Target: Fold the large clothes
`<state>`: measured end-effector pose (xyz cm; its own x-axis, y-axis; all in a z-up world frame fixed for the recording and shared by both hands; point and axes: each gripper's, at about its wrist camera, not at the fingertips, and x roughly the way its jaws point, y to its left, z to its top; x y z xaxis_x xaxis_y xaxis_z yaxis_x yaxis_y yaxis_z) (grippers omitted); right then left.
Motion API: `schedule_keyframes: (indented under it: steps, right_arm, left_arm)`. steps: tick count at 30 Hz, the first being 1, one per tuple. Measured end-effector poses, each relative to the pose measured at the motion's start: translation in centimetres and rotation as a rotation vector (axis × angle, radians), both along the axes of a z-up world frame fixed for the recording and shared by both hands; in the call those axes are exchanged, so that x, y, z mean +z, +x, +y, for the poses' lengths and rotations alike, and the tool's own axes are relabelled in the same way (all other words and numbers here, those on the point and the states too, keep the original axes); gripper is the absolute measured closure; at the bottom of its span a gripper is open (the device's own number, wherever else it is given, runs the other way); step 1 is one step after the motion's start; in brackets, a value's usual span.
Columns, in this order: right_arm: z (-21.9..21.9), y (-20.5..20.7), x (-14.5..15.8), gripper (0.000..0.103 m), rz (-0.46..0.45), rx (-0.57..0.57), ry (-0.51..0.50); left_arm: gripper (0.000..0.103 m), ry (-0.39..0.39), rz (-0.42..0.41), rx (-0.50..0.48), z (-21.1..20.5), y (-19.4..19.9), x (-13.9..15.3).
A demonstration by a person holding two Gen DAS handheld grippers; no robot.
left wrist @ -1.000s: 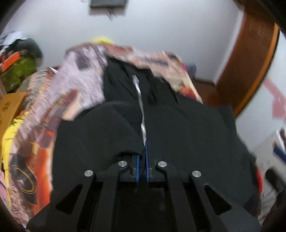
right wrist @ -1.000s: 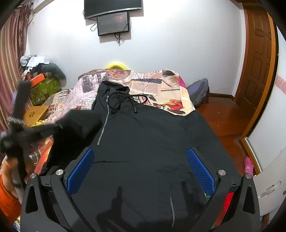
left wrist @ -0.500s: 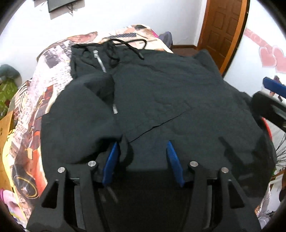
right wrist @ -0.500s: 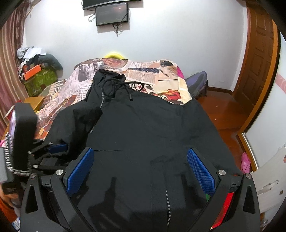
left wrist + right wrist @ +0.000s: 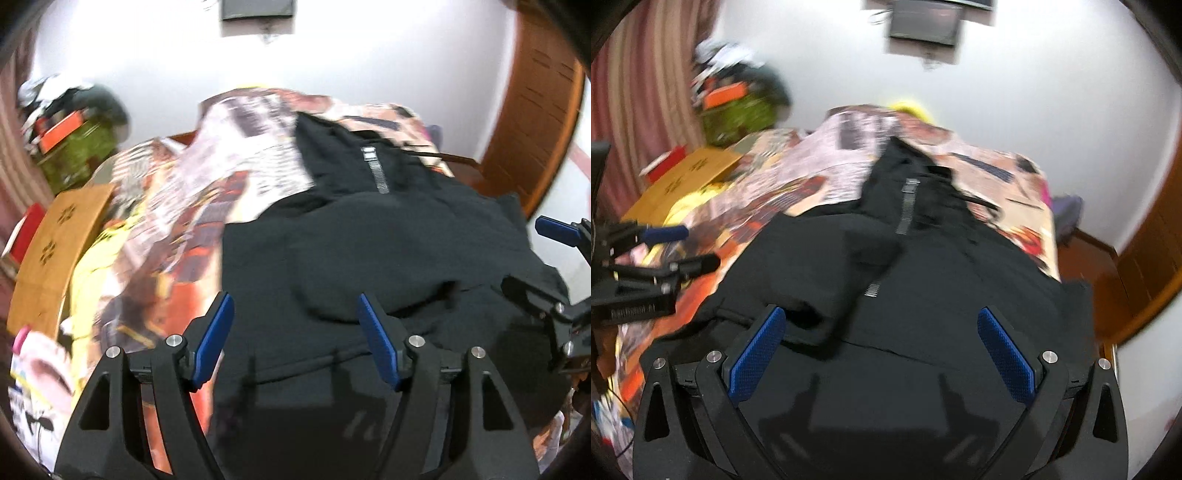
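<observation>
A black zip hoodie (image 5: 369,240) lies spread on a bed with a newspaper-print cover (image 5: 236,162). Its left sleeve is folded in over the body (image 5: 827,266). The silver zipper (image 5: 907,206) runs up to the hood at the far end. My left gripper (image 5: 295,332) is open and empty above the hoodie's near left part. My right gripper (image 5: 881,354) is open and empty above the hoodie's near edge. Each gripper shows in the other's view: the right one at the right edge of the left wrist view (image 5: 554,258), the left one at the left edge of the right wrist view (image 5: 672,247).
A cardboard box (image 5: 55,251) and a red box (image 5: 665,162) sit left of the bed. A cluttered pile with green and orange packages (image 5: 738,107) stands in the far left corner. A wooden door (image 5: 535,110) is at the right. A screen (image 5: 923,22) hangs on the white wall.
My left gripper let go of the sleeve, which now lies folded over the hoodie's body, opened wide and drew back to the left. My right gripper stayed open and shifted its view leftward.
</observation>
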<state>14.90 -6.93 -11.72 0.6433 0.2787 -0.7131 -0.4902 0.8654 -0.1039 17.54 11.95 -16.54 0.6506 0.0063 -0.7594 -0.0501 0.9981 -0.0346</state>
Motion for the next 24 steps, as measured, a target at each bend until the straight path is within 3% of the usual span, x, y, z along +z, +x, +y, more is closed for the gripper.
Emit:
schedule_keyframes:
  steps: [10, 17, 20, 23, 24]
  right_arm:
    - [9.1, 1.6, -5.5, 0.002, 0.057, 0.257, -0.263]
    - [12.6, 3.1, -9.4, 0.012, 0.114, 0.305, -0.386]
    - [12.8, 3.6, -10.2, 0.015, 0.120, 0.306, -0.382]
    - [12.5, 4.0, -10.3, 0.033, 0.143, 0.304, -0.340]
    - [12.4, 4.1, -10.2, 0.049, 0.145, 0.297, -0.336]
  left_arm:
    - [0.035, -0.019, 0.087, 0.110, 5.7, -1.2, -4.1]
    - [0.035, -0.020, 0.081, 0.123, 6.5, -1.2, -4.5]
    - [0.035, -0.009, 0.073, 0.123, 6.4, -1.3, -4.2]
    - [0.035, -0.004, 0.067, 0.121, 6.2, -1.3, -4.0]
    - [0.035, -0.003, 0.065, 0.120, 6.1, -1.3, -3.9]
